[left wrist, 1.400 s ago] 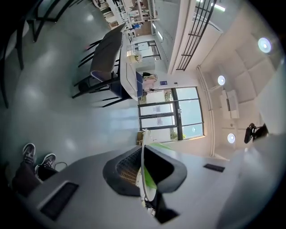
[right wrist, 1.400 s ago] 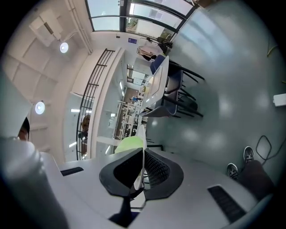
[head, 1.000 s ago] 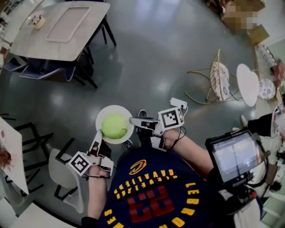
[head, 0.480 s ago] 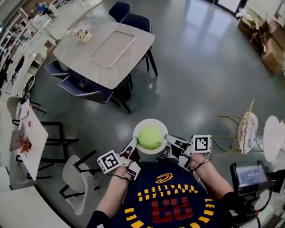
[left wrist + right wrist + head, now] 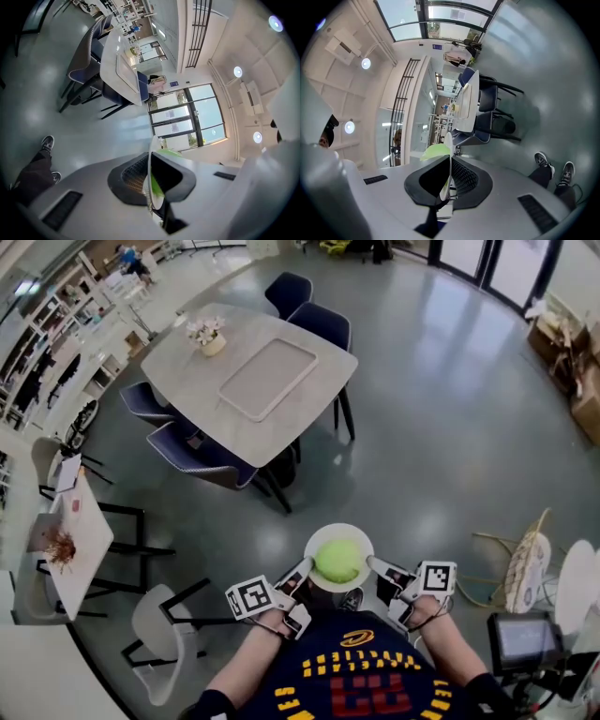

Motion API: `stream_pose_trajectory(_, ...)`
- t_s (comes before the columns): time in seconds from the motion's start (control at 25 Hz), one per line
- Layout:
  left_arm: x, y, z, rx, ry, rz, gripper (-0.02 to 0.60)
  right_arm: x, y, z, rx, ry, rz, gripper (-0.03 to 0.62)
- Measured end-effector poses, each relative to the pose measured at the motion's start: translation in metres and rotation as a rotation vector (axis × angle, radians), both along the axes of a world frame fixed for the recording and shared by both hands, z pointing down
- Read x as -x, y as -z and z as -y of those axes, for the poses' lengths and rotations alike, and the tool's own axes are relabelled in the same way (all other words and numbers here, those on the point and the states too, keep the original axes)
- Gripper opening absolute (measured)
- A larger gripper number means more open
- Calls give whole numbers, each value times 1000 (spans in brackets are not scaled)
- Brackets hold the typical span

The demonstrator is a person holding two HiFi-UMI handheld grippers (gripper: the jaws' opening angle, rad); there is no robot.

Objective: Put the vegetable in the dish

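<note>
Dish (image 5: 320,539) is pinched at its rim by left gripper (image 5: 299,572) and right gripper (image 5: 376,565); with one slip, vegetable (image 5: 338,561) may be spilled.

Navy jersey (image 5: 361,676) with yellow lettering, red numerals, gold emblem.

In both gripper views the dish (image 5: 150,154) is seen edge-on only, its faces covered by the jaw pads, and of the vegetable (image 5: 155,185) only green slivers are shown. From the head view its kind cannot be told. The dish's rim is covered on the left by the left gripper (image 5: 300,571) and on the right by the right gripper (image 5: 378,567). The round white table (image 5: 577,587) is cut off by the right edge. The reddish thing (image 5: 58,547) on the left table is too small to be made out.
</note>
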State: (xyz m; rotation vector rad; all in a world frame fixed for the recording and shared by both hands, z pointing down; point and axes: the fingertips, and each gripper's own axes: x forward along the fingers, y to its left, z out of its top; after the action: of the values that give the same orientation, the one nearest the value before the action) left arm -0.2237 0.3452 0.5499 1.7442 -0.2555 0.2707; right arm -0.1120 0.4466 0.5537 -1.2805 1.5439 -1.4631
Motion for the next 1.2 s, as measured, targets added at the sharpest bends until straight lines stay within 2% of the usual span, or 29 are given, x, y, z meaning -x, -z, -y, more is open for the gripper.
stream_pose_trajectory(0.24,-27,-14,48,18,-35,5,18,-25,-12,43,0,-24,-30,15)
stream_pose_trajectory(0.36,-52,-9,74,35,-62,-35,18,-43,-8,67,11,-51,-37,15)
stream_pose_trajectory(0.48,-74,-6,105,34,-90,-57,18,-64,5,100,-24,-68,-75,15)
stream_pose_trajectory(0.64,-99,-8,148,48,-124,-104,18,-90,-3,134,55,-87,-160,15)
stream_pose_trajectory(0.76,-109,-19,178,78,-133,-142,18,-96,-10,160,103,-103,-130,15)
stream_pose_trajectory(0.8,-108,-22,184,81,-134,-145,17,-96,-9,168,96,-92,-141,15)
stream_pose_trajectory(0.88,-107,-26,190,95,-130,-143,18,-101,0,183,33,-36,-234,15)
stream_pose_trajectory(0.92,-108,-25,190,114,-121,-145,18,-103,1,185,40,-29,-241,15)
stream_pose_trajectory(1.04,-118,-16,193,170,-92,-146,17,-106,-9,179,210,-108,-70,15)
stream_pose_trajectory(1.12,-123,-18,206,160,-91,-132,17,-109,-14,186,258,-129,-8,15)
stream_pose_trajectory(1.2,-127,-16,217,143,-82,-123,17,-113,-17,197,267,-121,17,14)
